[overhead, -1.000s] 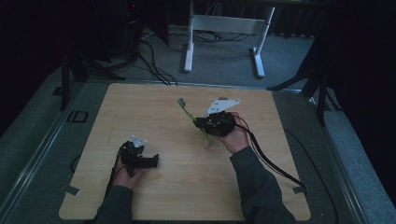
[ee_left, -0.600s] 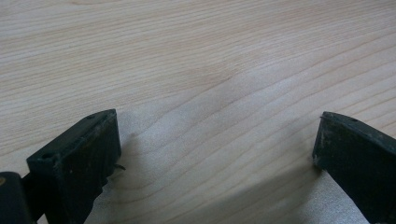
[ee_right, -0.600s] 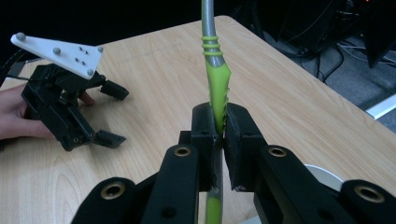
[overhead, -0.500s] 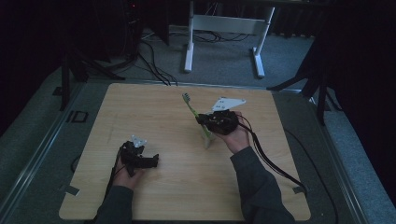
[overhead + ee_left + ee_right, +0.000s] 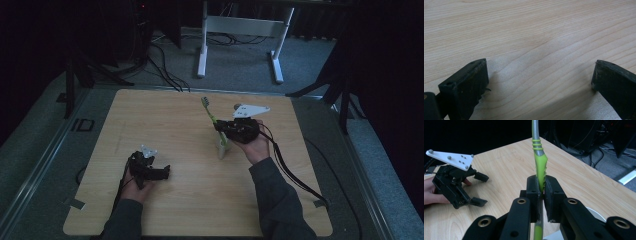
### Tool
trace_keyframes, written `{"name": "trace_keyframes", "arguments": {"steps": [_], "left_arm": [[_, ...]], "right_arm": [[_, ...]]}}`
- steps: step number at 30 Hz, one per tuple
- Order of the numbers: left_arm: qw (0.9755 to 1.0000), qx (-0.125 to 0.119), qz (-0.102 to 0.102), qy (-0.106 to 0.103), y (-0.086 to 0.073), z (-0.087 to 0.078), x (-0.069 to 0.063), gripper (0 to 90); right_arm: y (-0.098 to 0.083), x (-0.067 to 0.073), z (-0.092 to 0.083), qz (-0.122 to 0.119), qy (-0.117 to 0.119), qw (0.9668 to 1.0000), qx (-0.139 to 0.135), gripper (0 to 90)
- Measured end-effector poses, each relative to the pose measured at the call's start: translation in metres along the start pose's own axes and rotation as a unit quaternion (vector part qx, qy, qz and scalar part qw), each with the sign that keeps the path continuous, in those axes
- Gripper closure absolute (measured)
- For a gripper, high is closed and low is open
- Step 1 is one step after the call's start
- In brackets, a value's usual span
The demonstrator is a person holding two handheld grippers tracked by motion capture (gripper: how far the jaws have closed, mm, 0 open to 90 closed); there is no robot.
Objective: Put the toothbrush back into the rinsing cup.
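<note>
Green toothbrush (image 5: 212, 119) upright in right gripper (image 5: 223, 128)

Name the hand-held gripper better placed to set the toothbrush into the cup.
Right. The right hand-held gripper is clamped on the toothbrush directly above the cup; the left hand-held gripper rests open, far off.

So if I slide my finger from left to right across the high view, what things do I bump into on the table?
Black left hand-held gripper with open jaws → small pale cup standing on the light wooden table → black right hand-held gripper, shut on a green and grey toothbrush that leans over the cup.
</note>
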State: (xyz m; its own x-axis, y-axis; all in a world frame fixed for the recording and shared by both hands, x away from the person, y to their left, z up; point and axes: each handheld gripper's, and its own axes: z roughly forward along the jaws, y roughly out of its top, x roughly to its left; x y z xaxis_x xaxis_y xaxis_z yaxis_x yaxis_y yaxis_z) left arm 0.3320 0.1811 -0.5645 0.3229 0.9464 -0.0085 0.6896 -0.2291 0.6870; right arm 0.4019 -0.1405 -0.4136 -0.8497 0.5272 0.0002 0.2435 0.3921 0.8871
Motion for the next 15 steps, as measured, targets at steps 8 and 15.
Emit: {"name": "trace_keyframes", "arguments": {"steps": [8,15], "left_arm": [[1.0000,0.000,0.000,0.000,0.0000,0.0000,0.0000,1.8],[1.0000,0.000,0.000,0.000,0.0000,0.0000,0.0000,1.8]], "right_arm": [[-0.0014,-0.0023,-0.0003,0.003,-0.002,1.0000,-0.006,82.3],[-0.0010,-0.0022,-0.0004,0.004,-0.002,0.9999,-0.015,82.3]]}}
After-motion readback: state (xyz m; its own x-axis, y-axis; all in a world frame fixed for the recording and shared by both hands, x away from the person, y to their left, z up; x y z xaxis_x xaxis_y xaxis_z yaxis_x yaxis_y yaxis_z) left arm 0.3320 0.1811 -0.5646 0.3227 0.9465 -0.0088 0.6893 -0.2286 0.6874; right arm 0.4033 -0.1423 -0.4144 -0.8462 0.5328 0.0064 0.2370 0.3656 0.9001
